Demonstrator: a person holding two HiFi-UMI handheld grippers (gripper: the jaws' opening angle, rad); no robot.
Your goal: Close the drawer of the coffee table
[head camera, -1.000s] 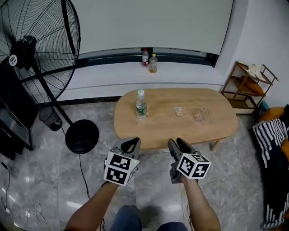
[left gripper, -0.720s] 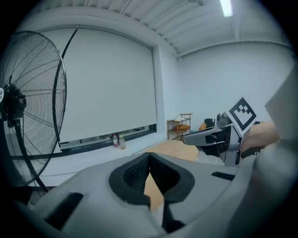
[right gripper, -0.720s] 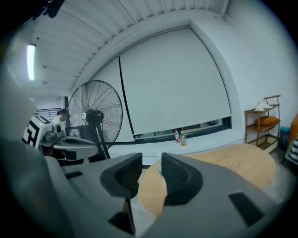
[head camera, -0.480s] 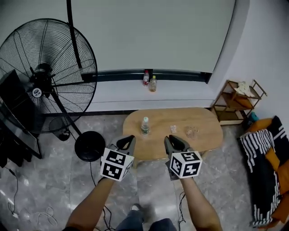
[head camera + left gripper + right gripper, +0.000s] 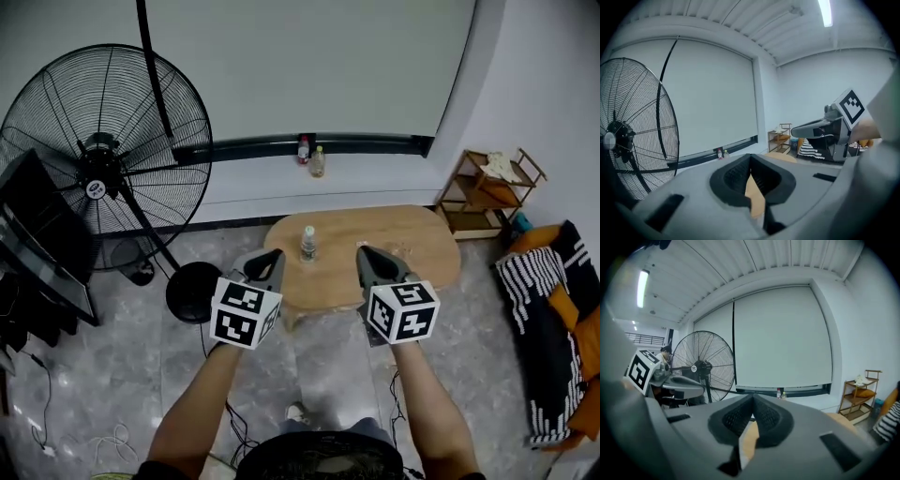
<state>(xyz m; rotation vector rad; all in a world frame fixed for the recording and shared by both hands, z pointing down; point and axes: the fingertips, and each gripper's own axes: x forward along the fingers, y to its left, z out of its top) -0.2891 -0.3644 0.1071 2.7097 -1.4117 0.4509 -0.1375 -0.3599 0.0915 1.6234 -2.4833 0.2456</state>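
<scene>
The oval wooden coffee table [image 5: 422, 253] stands far below on the grey floor, with a clear water bottle [image 5: 307, 244] on its top. No drawer shows; both grippers hide the table's near side. My left gripper [image 5: 269, 262] is held high over the table's near-left edge, its jaws together and empty [image 5: 750, 158]. My right gripper [image 5: 367, 257] hangs level with it over the near-right edge. Its jaws have just been closing and now meet with nothing between them [image 5: 752, 400]. Neither gripper touches the table.
A big black pedestal fan [image 5: 103, 159] stands at the left, its round base [image 5: 195, 291] near the table's left end. Right of the table are a low wooden shelf [image 5: 487, 192] and a striped cloth [image 5: 539, 281]. Two bottles [image 5: 310, 156] sit on the window ledge.
Both grippers and the head view have risen. The table now looks smaller and farther below. The fan has come fully into view.
</scene>
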